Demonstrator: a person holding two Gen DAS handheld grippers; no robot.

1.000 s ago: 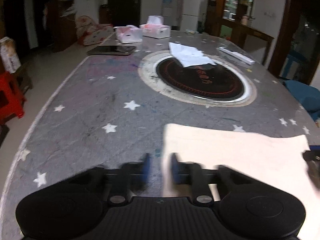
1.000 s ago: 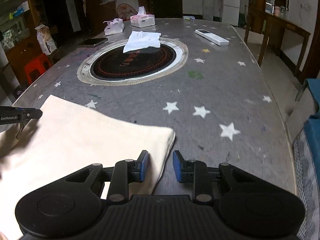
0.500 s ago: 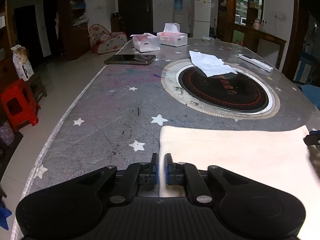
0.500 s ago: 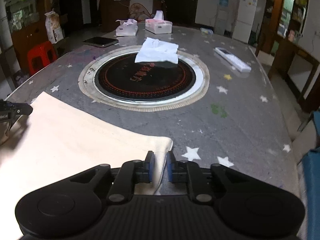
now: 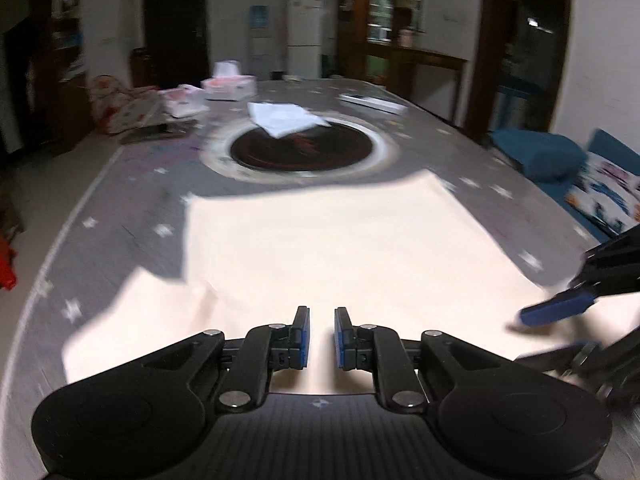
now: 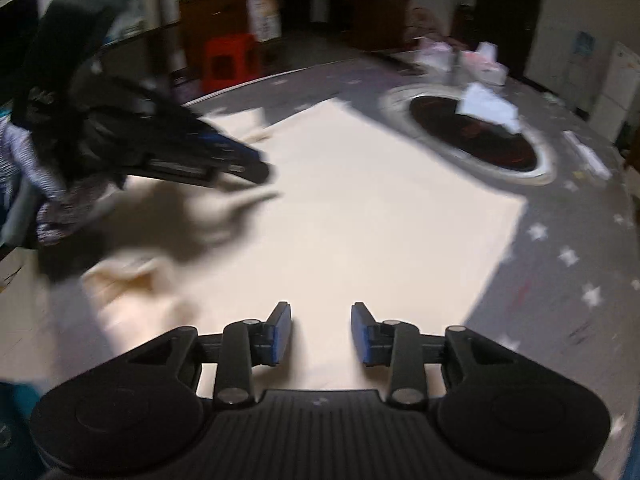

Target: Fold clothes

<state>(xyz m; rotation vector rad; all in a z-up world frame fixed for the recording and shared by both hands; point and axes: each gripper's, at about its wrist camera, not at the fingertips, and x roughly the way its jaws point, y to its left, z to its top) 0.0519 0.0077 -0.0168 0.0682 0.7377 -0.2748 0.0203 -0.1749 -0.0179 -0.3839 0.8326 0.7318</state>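
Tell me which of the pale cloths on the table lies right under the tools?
The big cream cloth, spread flat beneath the left tool and right tool. The small white cloth lies farther off, crumpled on the dark round plate.

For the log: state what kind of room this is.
Probably a home dining room or living area: a large star-patterned table with a built-in round cooktop, a white fridge by the far wall, and a wooden glass-fronted cabinet.
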